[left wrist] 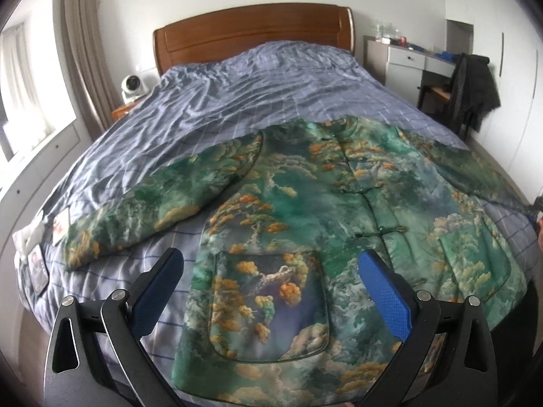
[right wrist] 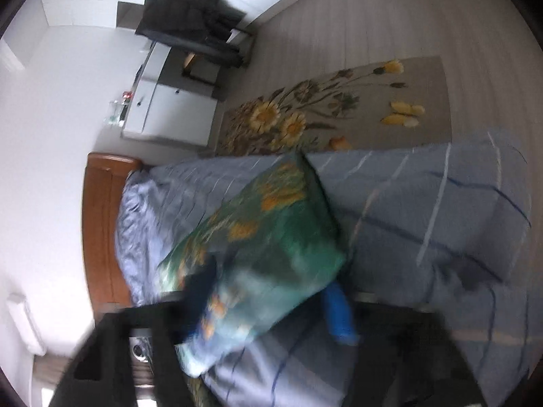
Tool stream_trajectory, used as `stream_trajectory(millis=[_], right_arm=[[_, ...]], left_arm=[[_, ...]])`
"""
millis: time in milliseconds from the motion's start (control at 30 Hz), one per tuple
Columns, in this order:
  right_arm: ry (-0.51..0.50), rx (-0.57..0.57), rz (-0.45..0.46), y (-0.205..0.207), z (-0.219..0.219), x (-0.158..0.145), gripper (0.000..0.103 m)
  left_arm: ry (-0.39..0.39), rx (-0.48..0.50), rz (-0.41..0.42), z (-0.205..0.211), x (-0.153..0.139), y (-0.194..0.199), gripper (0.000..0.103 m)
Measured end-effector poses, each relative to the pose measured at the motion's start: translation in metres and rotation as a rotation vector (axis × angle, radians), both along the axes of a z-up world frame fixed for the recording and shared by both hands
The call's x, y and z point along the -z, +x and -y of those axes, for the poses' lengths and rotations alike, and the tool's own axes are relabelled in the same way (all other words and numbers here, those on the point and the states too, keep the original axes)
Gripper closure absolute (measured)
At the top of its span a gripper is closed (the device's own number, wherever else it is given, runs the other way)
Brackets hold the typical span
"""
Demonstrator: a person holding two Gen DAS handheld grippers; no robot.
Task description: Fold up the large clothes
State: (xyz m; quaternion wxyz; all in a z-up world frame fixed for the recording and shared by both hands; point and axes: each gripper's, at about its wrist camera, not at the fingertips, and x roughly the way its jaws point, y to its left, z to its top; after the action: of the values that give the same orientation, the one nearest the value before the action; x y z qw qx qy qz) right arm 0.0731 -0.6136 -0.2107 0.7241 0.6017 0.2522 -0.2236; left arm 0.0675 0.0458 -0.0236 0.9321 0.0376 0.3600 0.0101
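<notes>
Black tool (left wrist: 271,268), blue pads (left wrist: 385,291), silver screws

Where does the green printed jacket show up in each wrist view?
Left wrist: green printed jacket spread flat across the lower centre and right, on the blue bedspread.
Right wrist: a blurred part of it at centre, between the claw's fingers.
Shared landmark: wooden headboard.

Bed (left wrist: 237,78), jacket (left wrist: 305,210) flat atop.

no readable text, labels or numbers anywhere
</notes>
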Motion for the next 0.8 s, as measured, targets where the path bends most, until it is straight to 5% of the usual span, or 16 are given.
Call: stream_trajectory(millis=[167,300,433,600,800], right_arm=[[-0.291,-0.060,0.092,0.017,-0.029,-0.065,0.092],[-0.692,-0.345,0.199,0.041,-0.119,-0.164,0.093],[-0.906,-0.626,0.302,0.066,-0.230,-0.217,0.093],[-0.958,-0.915,0.293,0.102,-0.337,-0.206,0.093],[-1.032,-1.156,0.114,0.121,-0.440,-0.129,0.093]], left_arm=[[0.003,-0.025,-0.012,-0.008,0.007,-0.002,0.000],[-0.052,-0.047,-0.061,-0.015,0.018,0.005,0.000],[-0.116,-0.057,-0.065,-0.020,0.017,0.004,0.000],[-0.107,-0.063,-0.048,-0.024,0.016,-0.004,0.000],[-0.129,-0.045,-0.080,-0.025,0.025,-0.002,0.000]])
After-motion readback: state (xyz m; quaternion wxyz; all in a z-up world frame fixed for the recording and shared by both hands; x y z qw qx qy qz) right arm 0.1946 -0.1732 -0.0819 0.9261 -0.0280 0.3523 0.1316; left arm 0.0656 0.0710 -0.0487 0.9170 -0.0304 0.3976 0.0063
